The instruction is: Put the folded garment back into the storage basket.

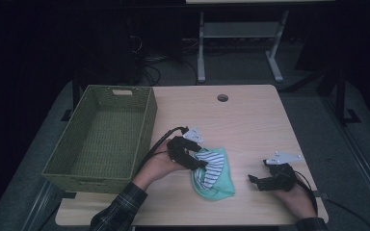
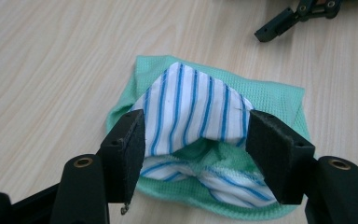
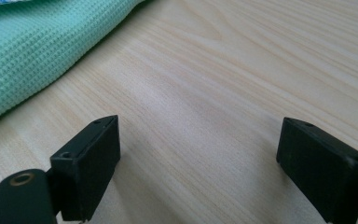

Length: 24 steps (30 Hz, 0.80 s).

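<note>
Nearest the bench's front edge, toward its right corner, the right gripper (image 1: 257, 181) lies low over bare pale wood, its jaws spread wide with nothing between them; the right gripper view shows them flanking empty bench (image 3: 223, 93), with a mint-green waffle-weave cloth (image 3: 37, 42) off to the upper left, apart from them. Left of it, near the middle of the front edge, that same cloth (image 1: 221, 183) sits bunched together with a white cloth with blue stripes (image 1: 212, 166), the striped one lying on top and folded into the green one. At the left side of this bundle is the left gripper (image 1: 200, 161), held by a hand in a plaid sleeve (image 1: 120, 209). Its jaws stand wide, one on each side of the striped cloth (image 2: 191, 107), and whether the pads touch the fabric I cannot tell. Farther back, along the bench's left edge, stands a rectangular olive-green woven basket (image 1: 147, 125) with nothing visible inside it. Near the far edge is a small round hole (image 1: 222, 98) through the benchtop.
</note>
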Motion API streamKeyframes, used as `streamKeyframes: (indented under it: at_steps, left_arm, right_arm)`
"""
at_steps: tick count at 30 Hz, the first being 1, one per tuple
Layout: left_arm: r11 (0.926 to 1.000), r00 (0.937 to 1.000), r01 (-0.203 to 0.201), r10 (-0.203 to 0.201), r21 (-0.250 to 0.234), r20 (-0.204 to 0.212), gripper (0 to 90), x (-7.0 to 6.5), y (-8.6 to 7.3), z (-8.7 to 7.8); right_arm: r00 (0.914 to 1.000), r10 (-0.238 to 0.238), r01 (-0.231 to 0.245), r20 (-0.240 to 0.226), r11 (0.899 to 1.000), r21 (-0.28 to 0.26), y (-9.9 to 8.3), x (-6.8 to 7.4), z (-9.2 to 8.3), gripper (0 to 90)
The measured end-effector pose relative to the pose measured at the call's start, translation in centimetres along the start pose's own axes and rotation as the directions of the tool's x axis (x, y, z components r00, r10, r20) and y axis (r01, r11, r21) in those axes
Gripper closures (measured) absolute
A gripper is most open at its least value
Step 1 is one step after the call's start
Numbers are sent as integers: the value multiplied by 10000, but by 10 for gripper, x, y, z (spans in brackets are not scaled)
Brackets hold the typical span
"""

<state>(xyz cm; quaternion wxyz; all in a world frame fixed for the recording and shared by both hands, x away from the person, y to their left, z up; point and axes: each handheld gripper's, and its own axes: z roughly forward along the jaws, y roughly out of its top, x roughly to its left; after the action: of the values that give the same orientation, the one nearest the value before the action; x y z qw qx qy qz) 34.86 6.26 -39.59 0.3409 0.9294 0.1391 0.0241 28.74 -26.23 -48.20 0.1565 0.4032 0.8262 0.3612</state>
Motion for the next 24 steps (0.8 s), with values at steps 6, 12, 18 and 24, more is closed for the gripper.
streamKeyframes:
  at_steps: [6, 12, 18, 24]
  left_arm:
    - [9935, 9981, -460, 414, 1043, 465, 372, -1, -1, 17]
    - [9805, 9942, -806, 662, 1795, 845, 367, -5, -6, 29]
    - [9676, 9928, -1040, 872, 2302, 817, 349, -6, -11, 37]
    - [9577, 9927, -1092, 912, 2663, 790, 340, -5, -14, 42]
  right_arm:
    - [10000, 67, -67, 29, 10000, 15, 0, 0, 0, 131]
    - [10000, 37, -37, 39, 10000, 7, 0, 0, 0, 131]
    - [10000, 51, -51, 68, 10000, 8, 0, 0, 0, 131]
    - [10000, 65, -65, 75, 10000, 13, 0, 0, 0, 131]
